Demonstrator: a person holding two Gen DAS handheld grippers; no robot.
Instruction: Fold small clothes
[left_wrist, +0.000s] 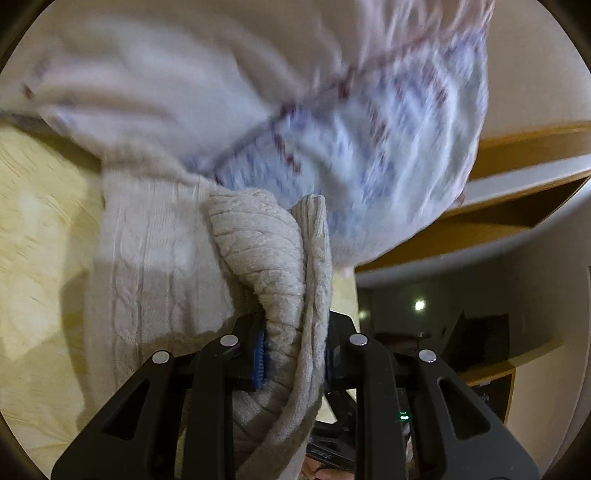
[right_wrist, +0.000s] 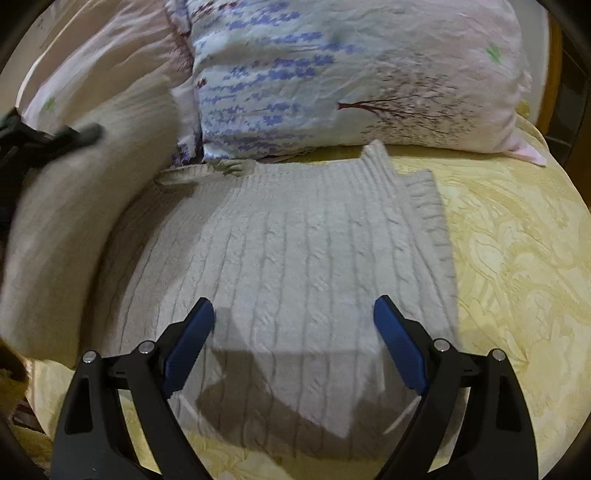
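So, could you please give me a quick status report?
Left gripper shut on sweater edge, lifted. Right gripper open above sweater. Pillow touching collar.

Cream cable-knit sweater (right_wrist: 295, 258) flat on bed, one side lifted

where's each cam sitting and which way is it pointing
Left wrist: rides the left hand-held gripper, facing a pillow; its fingers clamp a lifted fold of sweater.
Right wrist: rides the open right hand-held gripper, looking down the sweater on the bedspread toward the pillow.
Both show sweater, pillow and bedspread.
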